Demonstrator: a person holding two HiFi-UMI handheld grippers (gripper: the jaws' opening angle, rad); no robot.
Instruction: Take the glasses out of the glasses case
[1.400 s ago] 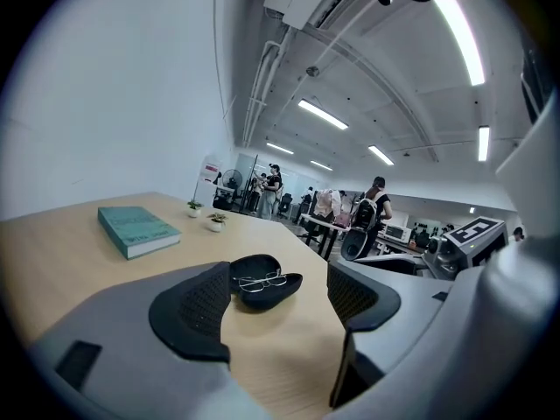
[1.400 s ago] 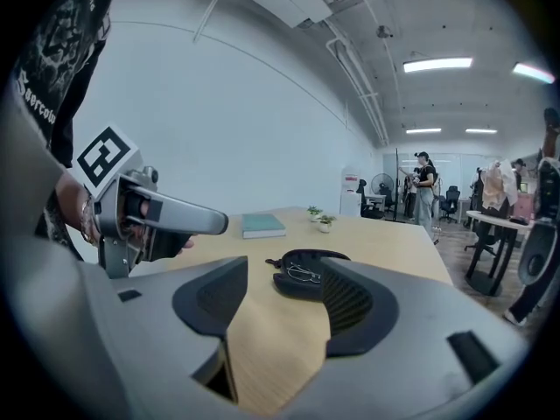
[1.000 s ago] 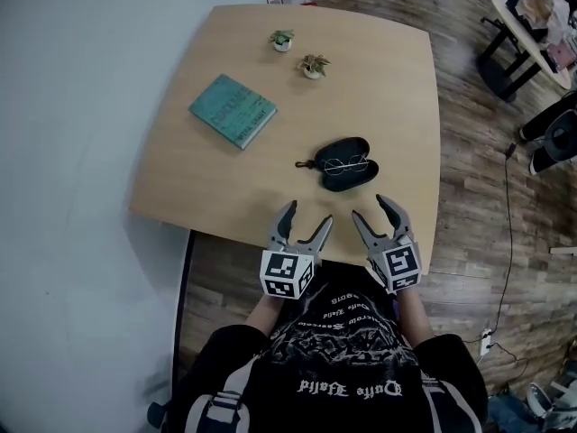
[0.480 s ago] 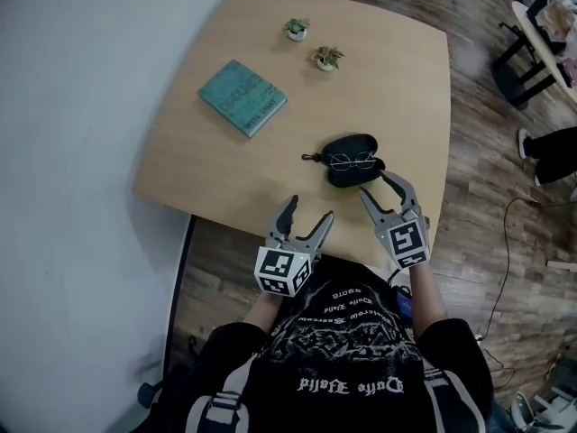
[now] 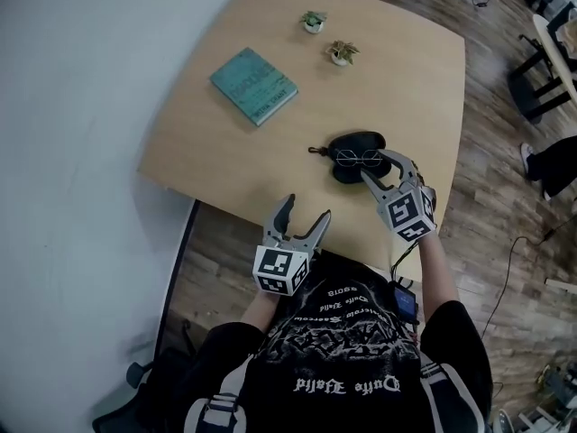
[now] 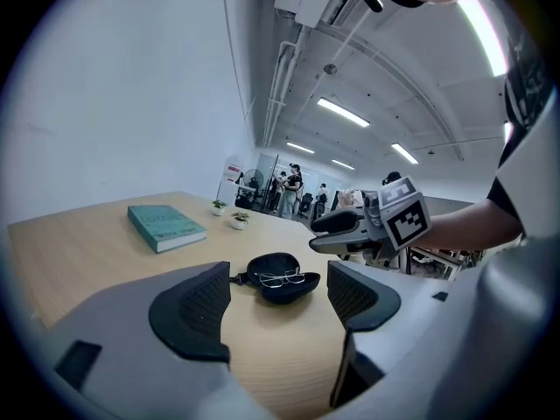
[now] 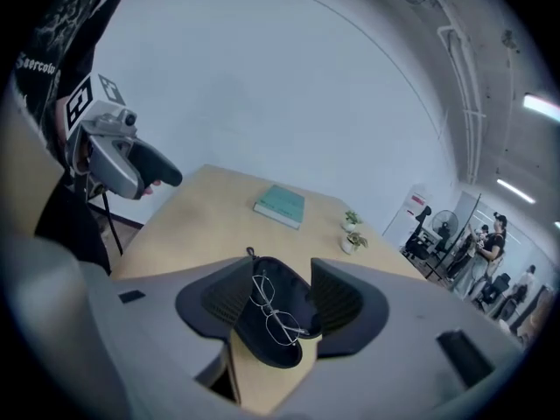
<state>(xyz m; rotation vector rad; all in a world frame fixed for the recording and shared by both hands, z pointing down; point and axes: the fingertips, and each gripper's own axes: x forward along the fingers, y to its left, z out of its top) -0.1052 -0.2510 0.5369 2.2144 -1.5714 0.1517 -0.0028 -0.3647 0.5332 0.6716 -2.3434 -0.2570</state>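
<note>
The black glasses case (image 5: 353, 145) lies open near the table's front right, with wire-framed glasses (image 5: 356, 159) inside it. My right gripper (image 5: 384, 169) is open at the case's near right edge, rolled on its side. In the right gripper view its jaws stand either side of the case (image 7: 278, 332) and glasses (image 7: 269, 308) without pressing on them. My left gripper (image 5: 305, 213) hovers open and empty over the table's front edge, to the left of the case and short of it. From the left gripper view the case (image 6: 282, 289) lies ahead, with the right gripper (image 6: 337, 231) above it to the right.
A teal book (image 5: 254, 84) lies at the table's left middle. Two small potted plants (image 5: 326, 36) stand at the far side. The wooden table (image 5: 225, 161) ends just in front of me, with a wood floor (image 5: 505, 188) to the right.
My right gripper has moved forward from the table's front edge to the case and rolled onto its side. The left gripper has barely moved.
</note>
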